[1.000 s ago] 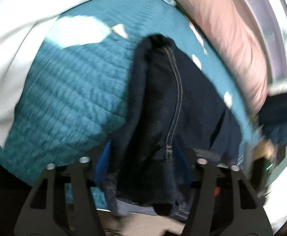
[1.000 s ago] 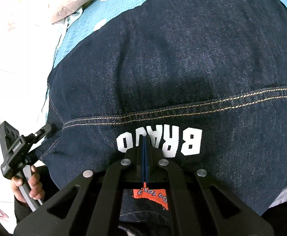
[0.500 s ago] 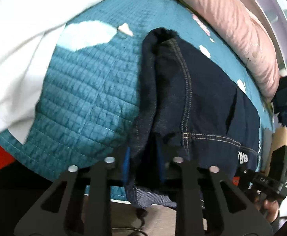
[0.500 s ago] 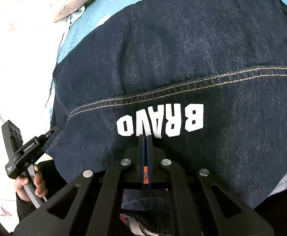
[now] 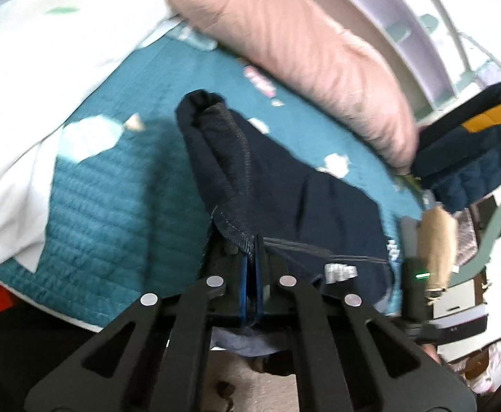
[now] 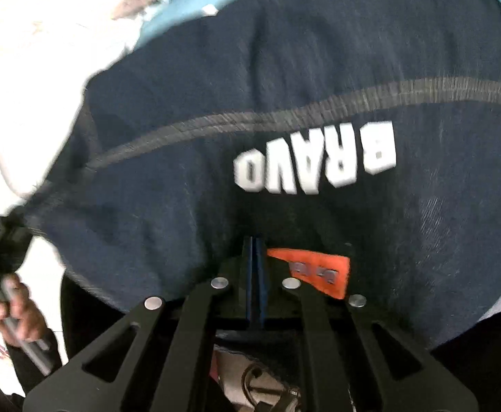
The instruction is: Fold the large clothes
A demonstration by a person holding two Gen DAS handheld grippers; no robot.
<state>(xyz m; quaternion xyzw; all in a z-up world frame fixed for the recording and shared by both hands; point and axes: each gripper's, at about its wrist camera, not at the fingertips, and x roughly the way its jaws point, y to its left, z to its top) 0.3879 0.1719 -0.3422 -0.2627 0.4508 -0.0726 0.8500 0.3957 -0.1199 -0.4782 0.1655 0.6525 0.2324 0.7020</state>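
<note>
The left claw (image 5: pixel 250 250) is pinched tight on a corner of the dark blue jeans (image 5: pixel 278 185), right at a stitched edge. Its two blue pads (image 5: pixel 243 285) are pressed together with the cloth between them. From there the jeans run away from the claw in a long bunched fold and lie on the teal quilt (image 5: pixel 113 199) of the bed. The quilt has white cloud shapes on it. A white sheet (image 5: pixel 27 79) lies on the left side of the quilt. A big pink pillow (image 5: pixel 302 51) lies along the far side. Past the pillow, a dark blue padded thing with a yellow patch (image 5: pixel 470 158) sits at the right.

The right claw (image 6: pixel 254 243) is also squeezed tight on the jeans (image 6: pixel 285 86), at the edge close to the camera. An orange tag (image 6: pixel 315 271) on the jeans sits just beside this claw. A bit farther up the cloth are big white letters (image 6: pixel 315 164) that spell BRAVO upside down. A pale seam runs across the jeans above the letters. The jeans fill most of this view. At the far left, the person's left hand (image 6: pixel 17 312) grips the handle of the other tool. Both views are a bit blurry.
</note>
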